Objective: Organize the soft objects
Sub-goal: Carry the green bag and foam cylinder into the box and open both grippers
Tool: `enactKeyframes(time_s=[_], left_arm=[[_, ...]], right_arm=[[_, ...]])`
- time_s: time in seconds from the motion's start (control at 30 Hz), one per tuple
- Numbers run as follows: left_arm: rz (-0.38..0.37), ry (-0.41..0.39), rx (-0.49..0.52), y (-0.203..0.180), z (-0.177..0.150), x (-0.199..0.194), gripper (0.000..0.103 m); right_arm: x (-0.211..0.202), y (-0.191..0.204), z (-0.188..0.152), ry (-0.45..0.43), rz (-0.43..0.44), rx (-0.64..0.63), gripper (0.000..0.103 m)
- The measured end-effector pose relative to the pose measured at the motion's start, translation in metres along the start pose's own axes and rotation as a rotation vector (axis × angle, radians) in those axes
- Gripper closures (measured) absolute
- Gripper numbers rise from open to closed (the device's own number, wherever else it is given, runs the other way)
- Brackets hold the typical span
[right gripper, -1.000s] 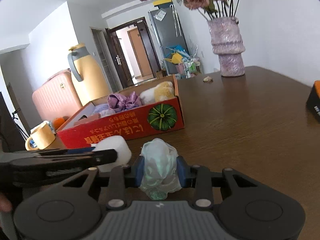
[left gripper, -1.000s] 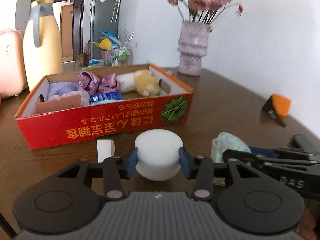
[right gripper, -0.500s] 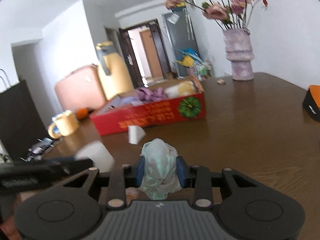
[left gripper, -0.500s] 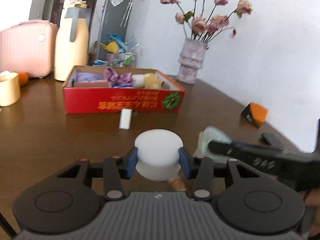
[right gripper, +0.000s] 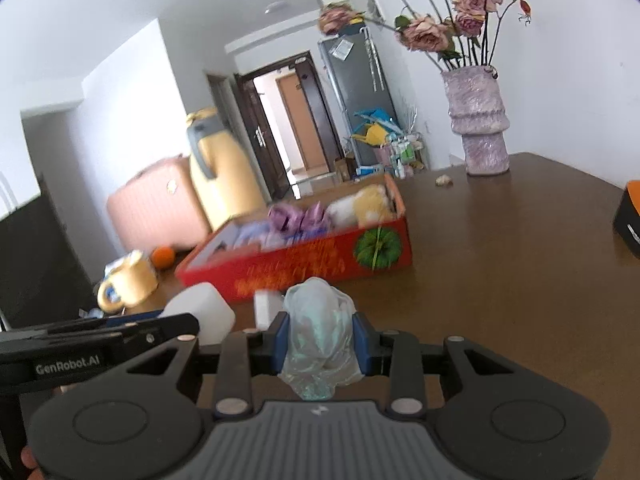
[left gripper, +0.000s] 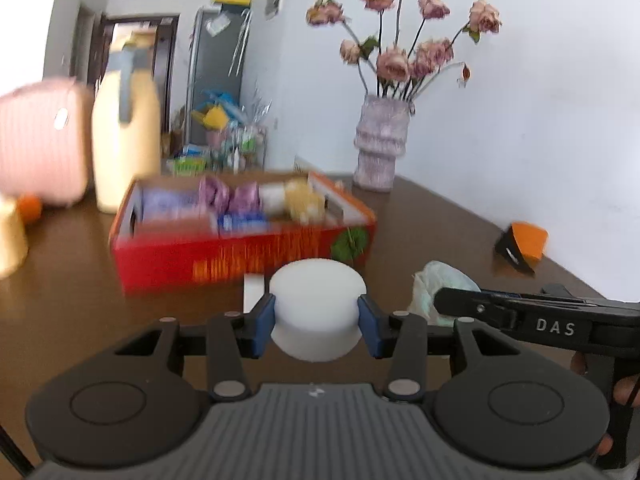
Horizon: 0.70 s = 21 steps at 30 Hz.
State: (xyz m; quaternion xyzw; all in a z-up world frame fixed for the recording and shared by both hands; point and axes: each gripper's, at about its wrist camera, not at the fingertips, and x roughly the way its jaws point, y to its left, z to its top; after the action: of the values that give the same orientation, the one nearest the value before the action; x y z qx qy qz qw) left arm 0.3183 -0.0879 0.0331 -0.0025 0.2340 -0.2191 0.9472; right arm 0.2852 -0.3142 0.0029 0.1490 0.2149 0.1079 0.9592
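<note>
Left gripper (left gripper: 317,322) clenched on a white foam cylinder (left gripper: 316,304); right gripper (right gripper: 319,340) clenched on a crumpled pale-green plastic bag (right gripper: 320,328), both held above the brown desk (right gripper: 500,280). Beyond them, a small white block (left gripper: 253,292) just before the red box (left gripper: 240,256) of soft items. Farthest, a vase (left gripper: 380,148) of dried roses.

Both wrist views low over table (left gripper: 440,216), facing shared red box (left gripper: 240,256)

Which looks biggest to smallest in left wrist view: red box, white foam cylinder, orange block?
1. red box
2. white foam cylinder, though it sits close to the camera, so it looks inflated
3. orange block
</note>
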Motion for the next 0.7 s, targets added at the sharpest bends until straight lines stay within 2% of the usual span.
enactKeyframes(time_s=[0.07,0.13,0.3,0.4,0.47,0.57,0.63,0.7], left_arm=[[-0.026,-0.012,-0.006,0.007,0.019,0.019,0.058],[-0.058,0.009,-0.018,0.013,0.035,0.041,0.058],[-0.040,0.084,-0.038,0.026,0.080,0.122,0.058],[-0.033,0.145,-0.050,0.029,0.097,0.170,0.058],[-0.010,0.180,-0.031,0.028,0.101,0.195,0.057],[-0.012,0.256,-0.012,0.027,0.097,0.223,0.052],[0.007,0.281,0.005,0.026,0.092,0.232,0.050],[0.001,0.295,0.027,0.026,0.089,0.237,0.043]], right_arm=[[0.015,-0.009,0.019,-0.016,0.005,0.014,0.070],[0.036,-0.020,0.041,-0.014,0.019,0.037,0.070],[0.104,-0.041,0.097,0.016,0.036,0.090,0.070],[0.150,-0.047,0.123,0.086,0.019,0.097,0.070],[0.176,-0.049,0.132,0.144,-0.021,0.083,0.069],[0.211,-0.047,0.135,0.238,-0.062,0.023,0.061],[0.227,-0.043,0.133,0.288,-0.082,-0.024,0.057],[0.236,-0.041,0.130,0.322,-0.091,-0.053,0.053]])
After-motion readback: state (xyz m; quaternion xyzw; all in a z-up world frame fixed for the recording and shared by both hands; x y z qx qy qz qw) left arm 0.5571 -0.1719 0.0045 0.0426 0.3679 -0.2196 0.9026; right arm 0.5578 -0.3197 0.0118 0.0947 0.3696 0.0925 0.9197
